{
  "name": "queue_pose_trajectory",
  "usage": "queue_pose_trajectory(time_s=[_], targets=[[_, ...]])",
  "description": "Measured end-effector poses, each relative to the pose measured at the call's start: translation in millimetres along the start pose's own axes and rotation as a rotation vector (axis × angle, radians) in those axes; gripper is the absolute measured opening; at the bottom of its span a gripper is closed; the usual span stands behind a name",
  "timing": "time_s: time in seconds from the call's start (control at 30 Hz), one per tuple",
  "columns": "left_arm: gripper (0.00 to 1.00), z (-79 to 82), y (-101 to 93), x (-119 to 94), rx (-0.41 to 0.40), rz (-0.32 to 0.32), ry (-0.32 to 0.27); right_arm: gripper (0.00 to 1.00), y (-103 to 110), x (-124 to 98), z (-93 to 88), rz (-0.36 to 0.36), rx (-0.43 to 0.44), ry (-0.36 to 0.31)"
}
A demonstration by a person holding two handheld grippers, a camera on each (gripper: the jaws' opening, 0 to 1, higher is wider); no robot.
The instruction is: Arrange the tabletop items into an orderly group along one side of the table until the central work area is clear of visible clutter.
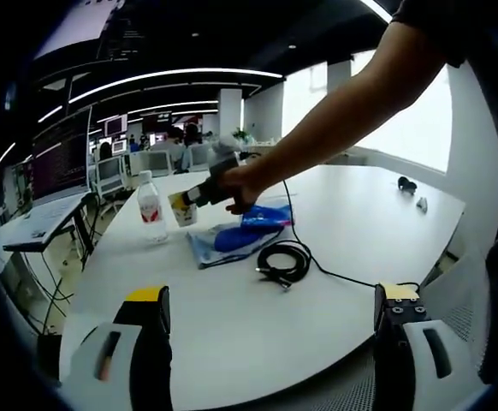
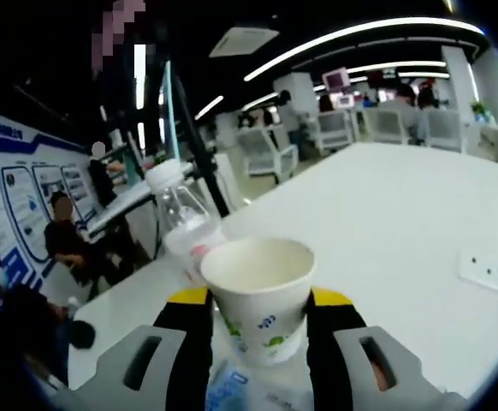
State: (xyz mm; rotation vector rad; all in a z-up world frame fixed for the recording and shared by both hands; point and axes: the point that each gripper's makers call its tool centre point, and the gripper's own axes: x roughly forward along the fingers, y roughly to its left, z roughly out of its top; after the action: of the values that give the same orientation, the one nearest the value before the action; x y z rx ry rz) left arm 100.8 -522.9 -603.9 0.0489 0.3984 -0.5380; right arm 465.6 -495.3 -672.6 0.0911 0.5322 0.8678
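R gripper [image 2: 257, 321] clamped on paper cup [image 2: 259, 295], upright betw jaws, held over tabletop [image 2: 420, 223] toward its far-left edge. Water bottle [image 2: 180, 218] just beyond cup, standing; looks like the grouping spot. L gripper [image 1: 270, 312] jaws spread, nothing held, at near edge. Coiled cable [image 1: 285, 259] and blue bag [image 1: 236, 238] mid-table, ahead of L, so L nearer.

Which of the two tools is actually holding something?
The right tool, gripping the paper cup between its jaws; the left tool is open and empty.
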Motion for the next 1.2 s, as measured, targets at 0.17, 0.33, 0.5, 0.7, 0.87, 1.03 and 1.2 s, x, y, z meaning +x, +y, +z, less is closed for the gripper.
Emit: queue_pose_trajectory(time_s=[0.17,0.33,0.5,0.7,0.87,1.03,1.2], targets=[[0.99,-1.4,0.2,0.5,-0.006,0.001,0.005,0.39,-0.8,3.7,-1.5,0.000,-0.050,-0.003],[0.99,-2.6,-0.8,1.2,-0.004,-0.002,0.010,0.39,1.8,9.3,-16.3,0.018,-0.105,0.034],[0.99,-2.3,-0.7,1.1,-0.011,0.001,0.009,0.39,5.1,11.2,-23.3,0.021,-0.114,0.033],[0.98,-2.8,-2.3,1.2,-0.011,-0.002,0.011,0.39,5.6,11.8,-31.7,0.000,-0.148,0.056],[0.98,-3.1,-1.5,0.6,-0.014,0.000,0.010,0.39,9.0,10.6,-34.6,0.003,-0.169,0.062],[0.98,-3.4,-1.3,0.2,-0.011,-0.001,0.013,0.38,9.1,9.8,-35.3,-0.003,-0.175,0.071],[0.98,-2.9,-1.2,0.0,-0.012,-0.004,0.012,0.38,7.1,10.7,-34.6,-0.022,-0.163,0.069]])
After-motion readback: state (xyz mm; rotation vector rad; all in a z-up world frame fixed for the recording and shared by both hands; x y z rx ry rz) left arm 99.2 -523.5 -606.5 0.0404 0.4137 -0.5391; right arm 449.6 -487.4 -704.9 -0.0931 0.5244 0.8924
